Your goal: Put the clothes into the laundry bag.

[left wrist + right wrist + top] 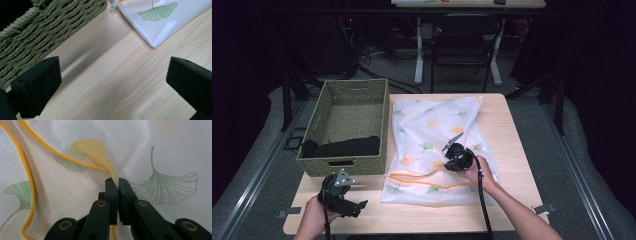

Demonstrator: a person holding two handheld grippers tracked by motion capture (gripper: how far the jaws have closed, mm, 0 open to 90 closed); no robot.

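High view: the right gripper pinches a fold of the mesh bag on the table. The left gripper, jaws spread, rests beside the basket.

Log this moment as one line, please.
right gripper: shut on mesh bag | left gripper: open over table | basket: dark cloth inside

We found no readable text, label, brand, number or sign on anything in these views of the scene.
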